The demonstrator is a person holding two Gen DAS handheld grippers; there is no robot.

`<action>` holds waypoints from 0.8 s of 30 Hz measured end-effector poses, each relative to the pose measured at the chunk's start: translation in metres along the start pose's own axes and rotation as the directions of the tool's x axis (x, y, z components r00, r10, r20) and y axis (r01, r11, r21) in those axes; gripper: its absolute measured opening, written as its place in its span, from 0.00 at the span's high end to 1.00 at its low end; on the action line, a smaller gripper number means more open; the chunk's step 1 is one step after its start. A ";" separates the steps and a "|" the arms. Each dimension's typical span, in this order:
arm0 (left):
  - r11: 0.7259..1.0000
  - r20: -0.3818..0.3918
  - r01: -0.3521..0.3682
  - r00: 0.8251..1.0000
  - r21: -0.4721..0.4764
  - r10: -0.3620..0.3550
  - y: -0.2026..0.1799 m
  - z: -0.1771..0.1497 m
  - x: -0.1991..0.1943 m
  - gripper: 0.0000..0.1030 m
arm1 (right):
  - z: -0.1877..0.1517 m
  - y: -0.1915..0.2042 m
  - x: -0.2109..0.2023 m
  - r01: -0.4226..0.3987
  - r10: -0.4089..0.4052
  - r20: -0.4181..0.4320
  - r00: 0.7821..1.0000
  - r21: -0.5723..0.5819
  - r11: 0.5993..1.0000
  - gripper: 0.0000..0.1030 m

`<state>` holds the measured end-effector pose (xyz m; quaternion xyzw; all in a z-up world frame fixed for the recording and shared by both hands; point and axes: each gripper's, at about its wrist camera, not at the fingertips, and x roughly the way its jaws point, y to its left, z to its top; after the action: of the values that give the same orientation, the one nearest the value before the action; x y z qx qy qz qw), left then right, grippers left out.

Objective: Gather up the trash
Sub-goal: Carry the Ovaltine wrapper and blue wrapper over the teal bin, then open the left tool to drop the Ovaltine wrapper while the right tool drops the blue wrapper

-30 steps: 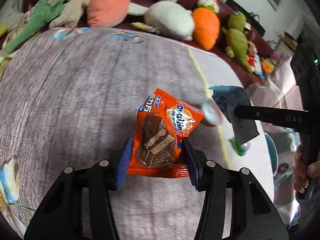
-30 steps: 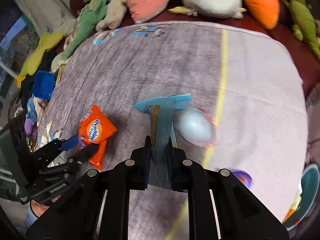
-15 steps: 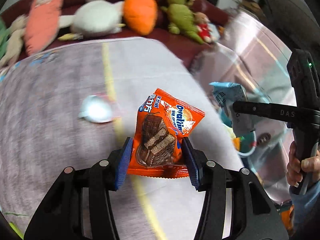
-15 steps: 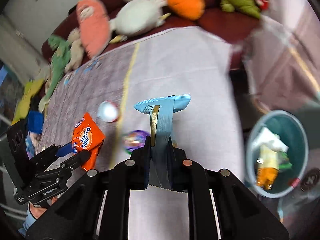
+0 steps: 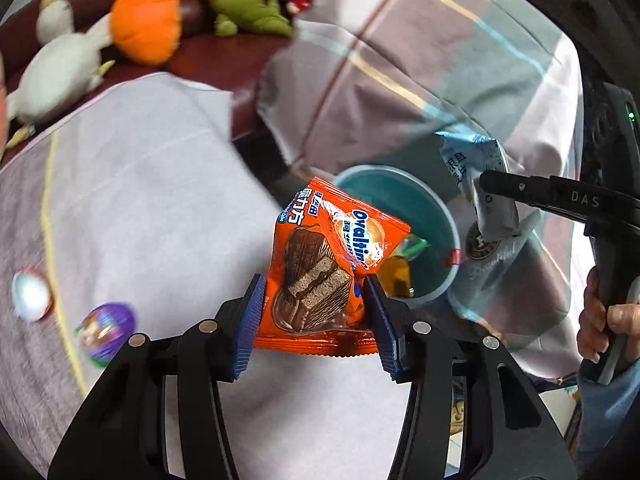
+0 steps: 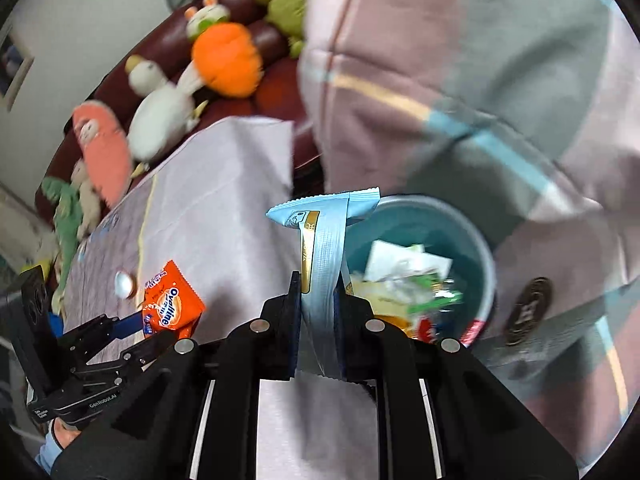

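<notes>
While clamped between the blue pads of the left gripper (image 5: pixel 314 312), orange Ovaltine wrapper (image 5: pixel 324 264) upright, lower half pinched from both sides, top corner overlapping the near rim of the teal bin (image 5: pixel 436 216) in the left wrist view. Fingers of the right gripper (image 6: pixel 318 304) nearly together, grasping a light blue wrapper (image 6: pixel 324 248) edge-on, its sealed top flaring just beside the bin's rim (image 6: pixel 486 264). Inside the bin, a heap of paper and green, yellow and red packaging. Bin standing low beside the worktop (image 5: pixel 160 208), which is draped in a pale grey cloth with a yellow stripe. Left on the cloth, well apart from both wrappers: a silver foil egg (image 5: pixel 30 296) and a purple foil egg (image 5: pixel 106 332), both blurred. Striped pink, grey and blue fabric (image 5: pixel 400 60) bunched behind and beside the bin. Plush toys along a dark red sofa (image 6: pixel 280 72) beyond: orange carrot (image 5: pixel 146 20), white duck (image 5: pixel 60 72), green figures. At the right edge of the left wrist view, a hand (image 5: pixel 608 320) wrapped round the right gripper's handle.
</notes>
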<state>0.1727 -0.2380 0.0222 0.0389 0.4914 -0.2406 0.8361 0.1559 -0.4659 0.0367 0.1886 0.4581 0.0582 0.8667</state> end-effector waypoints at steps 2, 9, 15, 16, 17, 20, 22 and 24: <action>1.000 -0.011 0.004 1.000 0.019 -0.003 -0.011 0.006 0.008 0.50 | 0.001 -0.012 0.000 0.006 -0.006 0.006 1.000 0.017 1.000 0.87; 0.998 -0.061 0.022 0.998 0.063 -0.018 -0.041 0.024 0.047 0.50 | 0.004 -0.053 0.015 0.024 -0.022 -0.026 0.999 0.071 0.997 0.86; 0.996 -0.108 0.041 0.994 0.078 -0.033 -0.052 0.037 0.084 0.50 | 0.010 -0.074 0.026 0.035 -0.031 -0.040 0.999 0.099 0.994 0.86; 0.996 -0.115 0.046 0.993 0.081 -0.036 -0.053 0.040 0.090 0.50 | 0.010 -0.076 0.027 0.040 -0.036 -0.041 0.999 0.101 0.994 0.86; 0.995 -0.120 0.049 0.992 0.083 -0.039 -0.055 0.042 0.096 0.50 | 0.011 -0.079 0.029 0.044 -0.040 -0.042 0.998 0.104 0.994 0.86; 0.994 -0.137 0.061 0.989 0.087 -0.048 -0.060 0.049 0.113 0.50 | 0.012 -0.087 0.034 0.054 -0.048 -0.051 0.998 0.116 0.992 0.86; 0.994 -0.145 0.066 0.988 0.088 -0.052 -0.062 0.053 0.124 0.49 | 0.014 -0.091 0.037 0.059 -0.053 -0.056 0.997 0.123 0.991 0.86; 0.994 -0.153 0.070 0.987 0.084 -0.056 -0.065 0.056 0.134 0.33 | 0.016 -0.094 0.040 0.064 -0.057 -0.060 0.997 0.126 0.990 0.86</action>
<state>0.2432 -0.3607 -0.0502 0.0786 0.5426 -0.2851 0.7862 0.1852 -0.5458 -0.0214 0.2281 0.4904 0.0077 0.8411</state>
